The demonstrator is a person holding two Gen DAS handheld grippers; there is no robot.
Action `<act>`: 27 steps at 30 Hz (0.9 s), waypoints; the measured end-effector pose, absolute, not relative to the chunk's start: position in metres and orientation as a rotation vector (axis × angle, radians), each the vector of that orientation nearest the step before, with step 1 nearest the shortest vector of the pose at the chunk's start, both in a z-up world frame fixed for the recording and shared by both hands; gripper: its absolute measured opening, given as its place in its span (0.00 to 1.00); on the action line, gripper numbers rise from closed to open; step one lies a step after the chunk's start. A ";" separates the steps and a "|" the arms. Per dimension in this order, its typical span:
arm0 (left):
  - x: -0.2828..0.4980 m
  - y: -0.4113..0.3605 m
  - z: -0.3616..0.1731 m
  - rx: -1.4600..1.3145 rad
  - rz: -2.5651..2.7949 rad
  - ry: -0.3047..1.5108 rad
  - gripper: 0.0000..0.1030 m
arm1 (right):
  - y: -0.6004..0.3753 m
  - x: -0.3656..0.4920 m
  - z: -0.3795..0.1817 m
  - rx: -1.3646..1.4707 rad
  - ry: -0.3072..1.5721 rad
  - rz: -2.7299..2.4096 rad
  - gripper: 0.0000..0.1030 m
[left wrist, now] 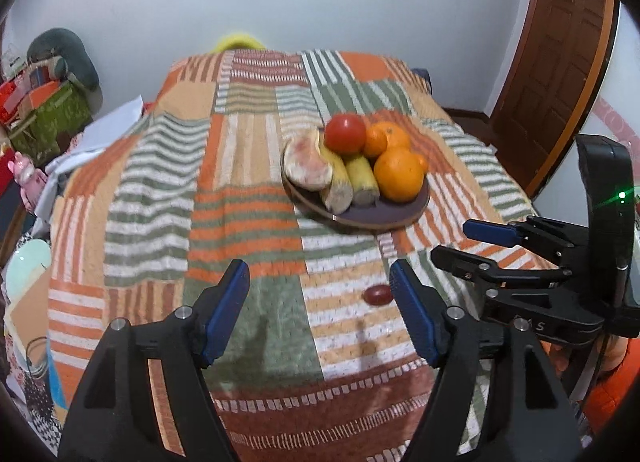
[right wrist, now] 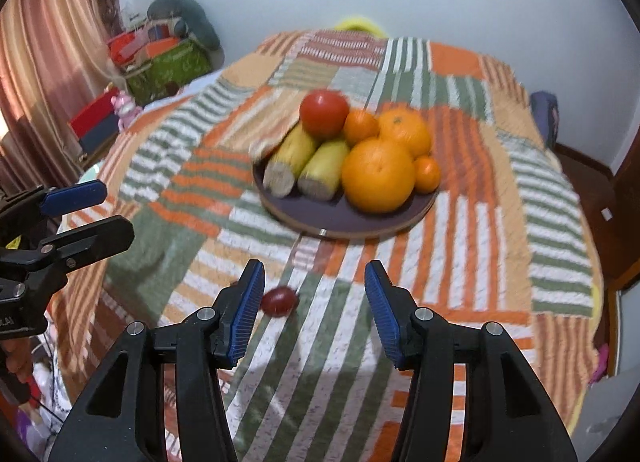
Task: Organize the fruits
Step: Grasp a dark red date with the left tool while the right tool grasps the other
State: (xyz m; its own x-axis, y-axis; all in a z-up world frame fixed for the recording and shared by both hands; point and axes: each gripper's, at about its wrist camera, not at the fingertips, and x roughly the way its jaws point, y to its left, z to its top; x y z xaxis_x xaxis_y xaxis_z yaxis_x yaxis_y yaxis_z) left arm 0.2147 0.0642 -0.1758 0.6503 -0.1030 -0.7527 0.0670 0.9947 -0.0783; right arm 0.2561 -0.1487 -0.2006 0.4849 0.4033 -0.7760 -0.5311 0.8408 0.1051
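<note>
Starting with the left wrist view: the left gripper (left wrist: 320,302) is seen with jaws parted and nothing between the blue pads, held above the striped patchwork cloth (left wrist: 152,197) on the table. A small dark red fruit (left wrist: 377,294) lies on the cloth just beside the right-hand pad, partly cut off by it; its kind cannot be made out. Farther back, the dark plate (left wrist: 400,217) is loaded with a red tomato (left wrist: 345,133), two yellow pieces with cut ends (left wrist: 352,181), a pale pinkish cut piece (left wrist: 307,165) at the left, and a large orange (left wrist: 399,174) with smaller oranges partly hidden behind it. The right gripper (left wrist: 460,240) enters from the right edge, side-on, body cut off by the frame; its jaws are seen apart and empty. In the right wrist view, motion blur softens everything. The right gripper (right wrist: 314,304) is seen unclenched, pads clear of any object. The small dark red fruit (right wrist: 279,301) sits on the cloth (right wrist: 480,221) right next to the left-hand pad, whether touching cannot be told. The plate (right wrist: 348,221) is ahead, well apart from that fruit; the pinkish piece is mostly hidden behind the yellow pieces (right wrist: 308,165). The left gripper (right wrist: 108,207) shows at the left edge, jaws apart, cropped.
</note>
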 end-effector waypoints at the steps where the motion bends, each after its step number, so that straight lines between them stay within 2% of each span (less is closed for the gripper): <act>1: 0.216 0.064 -0.181 -0.045 -0.100 0.869 0.70 | -0.148 0.256 -0.205 -0.161 0.910 0.571 0.47; 4: 0.221 0.061 -0.195 -0.045 -0.114 0.899 0.69 | -0.145 0.257 -0.219 -0.156 0.956 0.597 0.47; 9: 0.228 0.058 -0.215 -0.049 -0.151 0.946 0.51 | -0.139 0.254 -0.233 -0.176 0.990 0.636 0.40; 12: 0.230 0.056 -0.226 -0.055 -0.178 0.976 0.45 | -0.134 0.256 -0.237 -0.203 1.003 0.647 0.36; 17: 0.231 0.053 -0.236 -0.044 -0.201 1.003 0.43 | -0.130 0.260 -0.240 -0.210 0.998 0.672 0.35; 21: 0.231 0.051 -0.239 -0.045 -0.216 1.012 0.43 | -0.126 0.264 -0.240 -0.200 0.997 0.722 0.23; 27: 0.232 0.042 -0.241 -0.035 -0.244 1.016 0.43 | -0.131 0.265 -0.238 -0.175 0.990 0.733 0.22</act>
State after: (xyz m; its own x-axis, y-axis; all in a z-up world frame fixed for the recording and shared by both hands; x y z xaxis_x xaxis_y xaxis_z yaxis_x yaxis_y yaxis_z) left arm 0.2319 0.0421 -0.2406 0.5019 -0.2183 -0.8369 0.1861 0.9722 -0.1420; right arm 0.2647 -0.1308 -0.2382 0.3344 0.4820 -0.8098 -0.6338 0.7510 0.1853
